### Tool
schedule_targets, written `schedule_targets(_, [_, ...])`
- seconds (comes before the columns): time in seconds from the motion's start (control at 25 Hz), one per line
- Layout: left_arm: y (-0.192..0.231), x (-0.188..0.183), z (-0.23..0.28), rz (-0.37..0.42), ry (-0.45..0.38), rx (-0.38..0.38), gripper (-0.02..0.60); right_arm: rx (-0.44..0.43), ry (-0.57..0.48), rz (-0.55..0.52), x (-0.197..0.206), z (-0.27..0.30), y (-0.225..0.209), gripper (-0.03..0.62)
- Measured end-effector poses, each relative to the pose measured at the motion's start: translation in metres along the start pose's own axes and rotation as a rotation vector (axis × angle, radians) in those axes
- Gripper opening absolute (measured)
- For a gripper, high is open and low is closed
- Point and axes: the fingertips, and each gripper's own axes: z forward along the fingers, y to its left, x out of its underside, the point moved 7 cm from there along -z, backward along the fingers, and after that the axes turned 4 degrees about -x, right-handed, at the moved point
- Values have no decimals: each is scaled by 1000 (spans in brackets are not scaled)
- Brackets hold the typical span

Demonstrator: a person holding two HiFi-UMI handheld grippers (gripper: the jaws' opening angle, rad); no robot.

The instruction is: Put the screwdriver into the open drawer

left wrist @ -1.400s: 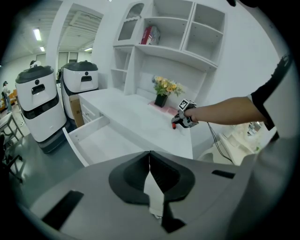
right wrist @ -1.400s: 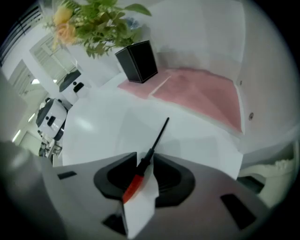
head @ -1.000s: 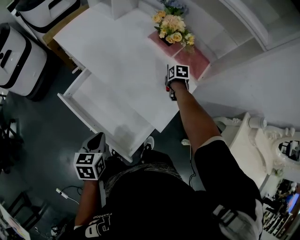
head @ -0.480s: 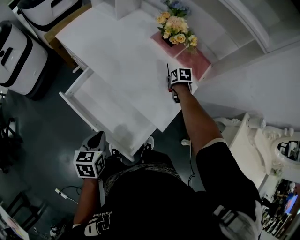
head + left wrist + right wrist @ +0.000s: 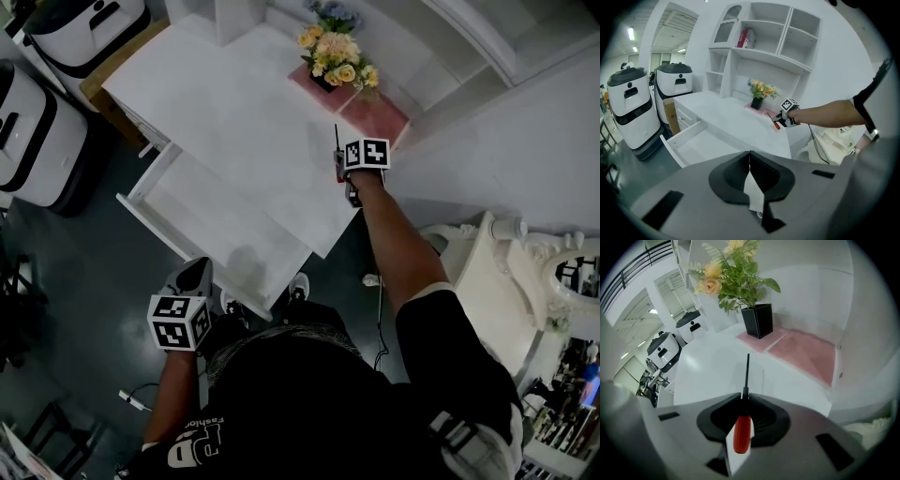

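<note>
A screwdriver (image 5: 743, 432) with a red handle and thin black shaft sits between the jaws of my right gripper (image 5: 743, 401), shaft pointing forward past the tips. The jaws have just been closing and are shut on it. In the head view the right gripper (image 5: 343, 171) hangs over the right end of the white desk (image 5: 234, 112), with the screwdriver (image 5: 337, 141) sticking out ahead. The open drawer (image 5: 141, 202) juts from the desk's front on the left, nothing showing inside. My left gripper (image 5: 192, 277) hovers shut below the drawer's near corner; its own view (image 5: 749, 154) shows nothing held.
A black pot of flowers (image 5: 333, 56) stands on a pink mat (image 5: 375, 112) at the desk's back right. White rounded machines (image 5: 37, 112) stand on the dark floor left of the desk. A white shelf unit (image 5: 764, 42) rises behind the desk.
The right gripper has risen a little off the desk top with the screwdriver in it. The left gripper has stayed where it was.
</note>
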Motion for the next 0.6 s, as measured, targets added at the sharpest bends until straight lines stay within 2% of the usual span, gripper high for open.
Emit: schedule_targets(0.6, [20,-16,-5,77,-12,79,15,-2,-115,73,31,-59,13,60])
